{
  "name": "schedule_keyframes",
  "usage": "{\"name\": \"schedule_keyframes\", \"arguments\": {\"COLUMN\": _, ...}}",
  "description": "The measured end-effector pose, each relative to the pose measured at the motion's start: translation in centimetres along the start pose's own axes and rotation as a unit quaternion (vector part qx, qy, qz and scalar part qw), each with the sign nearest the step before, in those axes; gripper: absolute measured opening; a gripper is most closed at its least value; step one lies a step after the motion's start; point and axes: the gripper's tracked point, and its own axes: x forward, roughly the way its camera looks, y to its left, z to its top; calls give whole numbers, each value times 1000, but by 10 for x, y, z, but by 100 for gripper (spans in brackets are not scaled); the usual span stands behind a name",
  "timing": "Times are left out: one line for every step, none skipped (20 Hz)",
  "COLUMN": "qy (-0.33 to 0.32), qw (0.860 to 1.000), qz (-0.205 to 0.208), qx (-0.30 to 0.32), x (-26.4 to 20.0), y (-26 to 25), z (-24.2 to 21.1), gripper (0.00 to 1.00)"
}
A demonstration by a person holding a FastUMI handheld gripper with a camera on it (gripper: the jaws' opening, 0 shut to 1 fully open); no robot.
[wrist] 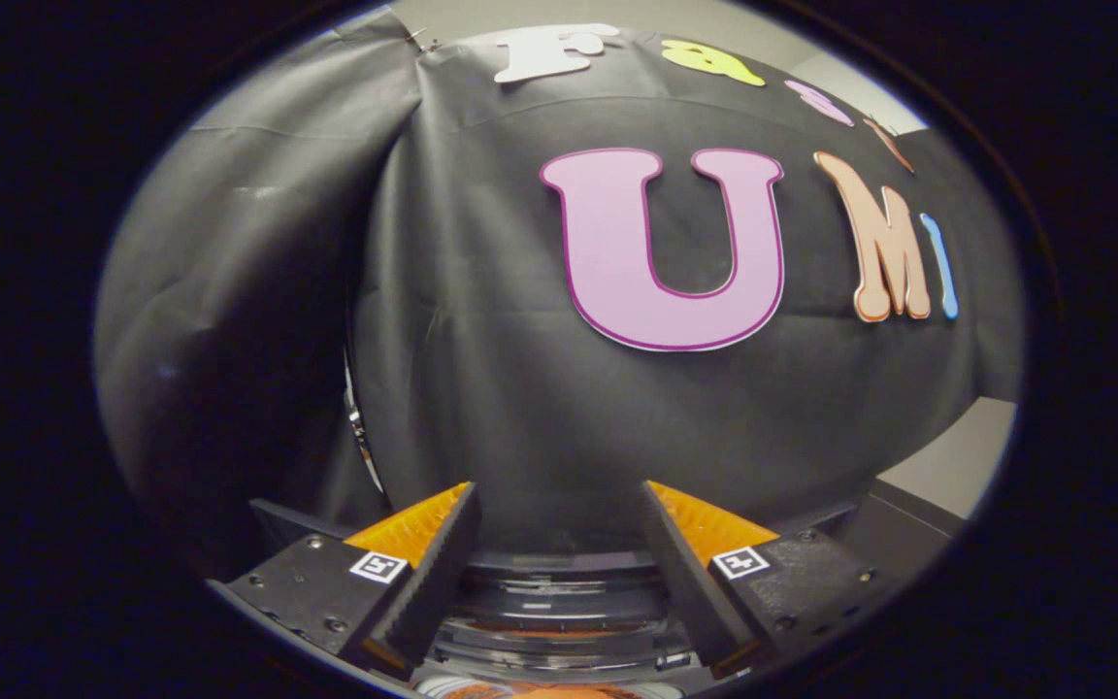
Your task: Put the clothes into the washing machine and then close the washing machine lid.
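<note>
My gripper [559, 500] is open, its two orange-backed fingers [423, 544] spread wide with nothing between them. Below and between the fingers lies the round top of the washing machine [559, 607], a dark ring with a clear lid or rim catching the light. An orange patch [559, 691] shows at the very bottom under that ring; I cannot tell whether it is cloth. The gripper hangs above the machine and points at the black cloth wall beyond it.
The black cloth wall [481, 320] hangs close behind the machine, with a fold and a thin metal strip [357, 427] at the left. A dark ledge [899, 529] and a pale wall [962, 461] show to the right.
</note>
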Motion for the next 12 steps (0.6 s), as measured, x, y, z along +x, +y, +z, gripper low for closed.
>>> {"name": "schedule_keyframes", "arguments": {"qy": 2, "qw": 1000, "qz": 4, "qx": 4, "x": -2, "y": -2, "z": 1, "gripper": 98}}
{"name": "schedule_keyframes", "arguments": {"qy": 12, "qw": 1000, "qz": 5, "qx": 5, "x": 1, "y": -1, "z": 0, "gripper": 98}}
{"name": "schedule_keyframes", "arguments": {"qy": 27, "qw": 1000, "qz": 5, "qx": -4, "x": 1, "y": -3, "z": -2, "gripper": 98}}
{"name": "schedule_keyframes", "arguments": {"qy": 40, "qw": 999, "qz": 5, "qx": -6, "x": 1, "y": -3, "z": -3, "gripper": 99}}
{"name": "schedule_keyframes", "arguments": {"qy": 53, "qw": 999, "qz": 4, "qx": 1, "x": 1, "y": -2, "z": -6, "gripper": 99}}
{"name": "schedule_keyframes", "arguments": {"qy": 63, "qw": 998, "qz": 5, "qx": 2, "x": 0, "y": -1, "z": -6, "gripper": 99}}
{"name": "schedule_keyframes", "arguments": {"qy": 75, "qw": 997, "qz": 6, "qx": -1, "x": -1, "y": -2, "z": -7, "gripper": 99}}
{"name": "schedule_keyframes", "arguments": {"qy": 79, "qw": 997, "qz": 6, "qx": 0, "x": -3, "y": -2, "z": -6, "gripper": 99}}
{"name": "schedule_keyframes", "arguments": {"qy": 83, "qw": 996, "qz": 7, "qx": 2, "x": -4, "y": -2, "z": -6, "gripper": 99}}
{"name": "schedule_keyframes", "arguments": {"qy": 86, "qw": 996, "qz": 7, "qx": 1, "x": -6, "y": -2, "z": -7, "gripper": 100}}
{"name": "schedule_keyframes", "arguments": {"qy": 87, "qw": 996, "qz": 7, "qx": 0, "x": -10, "y": -3, "z": -7, "gripper": 100}}
{"name": "schedule_keyframes", "arguments": {"qy": 88, "qw": 996, "qz": 8, "qx": -1, "x": -15, "y": -2, "z": -7, "gripper": 100}}
